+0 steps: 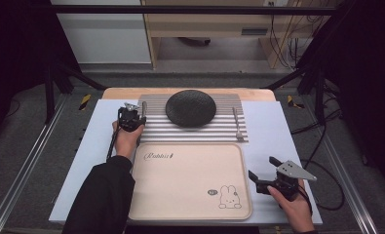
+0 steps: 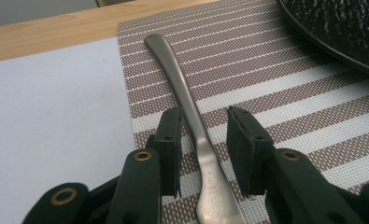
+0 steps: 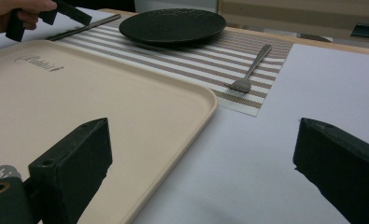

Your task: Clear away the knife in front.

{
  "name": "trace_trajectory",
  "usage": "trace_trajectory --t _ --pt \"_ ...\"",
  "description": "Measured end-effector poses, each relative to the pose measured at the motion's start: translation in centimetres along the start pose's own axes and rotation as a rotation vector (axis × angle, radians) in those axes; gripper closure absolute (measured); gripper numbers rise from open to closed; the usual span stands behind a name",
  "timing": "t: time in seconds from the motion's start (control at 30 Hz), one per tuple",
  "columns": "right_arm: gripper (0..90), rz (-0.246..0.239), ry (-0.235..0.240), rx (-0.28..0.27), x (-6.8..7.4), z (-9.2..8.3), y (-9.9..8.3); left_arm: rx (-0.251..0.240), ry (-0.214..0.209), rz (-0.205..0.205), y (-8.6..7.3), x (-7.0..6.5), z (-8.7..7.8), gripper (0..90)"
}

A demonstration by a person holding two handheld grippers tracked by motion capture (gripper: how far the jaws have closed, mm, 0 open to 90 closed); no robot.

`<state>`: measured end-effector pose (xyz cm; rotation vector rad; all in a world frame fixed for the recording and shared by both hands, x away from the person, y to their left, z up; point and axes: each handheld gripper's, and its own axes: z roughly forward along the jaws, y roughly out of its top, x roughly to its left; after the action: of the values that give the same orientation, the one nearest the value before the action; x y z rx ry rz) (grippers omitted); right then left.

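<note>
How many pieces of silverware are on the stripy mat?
2. One metal utensil lies at the mat's left edge between the left gripper's fingers; a spoon lies at its right edge, beside the black plate.

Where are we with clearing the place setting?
Nothing is on the tray yet. In hand: the left gripper straddles the knife handle on the mat, jaws not yet pressing. Left: the plate and fork lie untouched on the mat. The right gripper waits open beside the tray.

Right tool (image 3: 203, 158) gapes wide over the beige tray's (image 3: 191, 116) corner and white table (image 3: 313, 79).
</note>
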<state>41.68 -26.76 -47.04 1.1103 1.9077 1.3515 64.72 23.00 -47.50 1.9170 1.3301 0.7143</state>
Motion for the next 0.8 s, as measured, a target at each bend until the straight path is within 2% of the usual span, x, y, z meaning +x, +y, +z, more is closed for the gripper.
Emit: trace_trajectory --t 0.07,0.13,0.17,0.5,0.63,0.8 --pt "4.8 0.000 0.000 0.001 0.0 0.0 0.0 0.000 -0.005 -0.007 0.0 0.0 0.1 66.0" --pt "4.9 0.001 -0.002 0.004 0.0 0.0 0.0 -0.003 -0.017 -0.039 0.1 -0.1 0.2 68.2" --pt "4.9 0.002 -0.002 0.004 0.0 0.0 0.0 0.006 0.013 -0.020 0.2 -0.3 0.3 68.7" --pt "5.0 0.007 -0.002 0.005 -0.1 0.0 0.0 0.027 0.032 -0.015 0.0 -0.3 1.0 71.9" --pt "5.1 0.009 -0.002 0.006 -0.1 0.0 -0.1 0.022 0.025 -0.033 -0.1 0.1 1.0 72.3" --pt "5.1 0.008 -0.003 0.004 -0.1 0.0 -0.1 0.023 0.032 0.000 -0.1 -0.2 1.1 75.7"
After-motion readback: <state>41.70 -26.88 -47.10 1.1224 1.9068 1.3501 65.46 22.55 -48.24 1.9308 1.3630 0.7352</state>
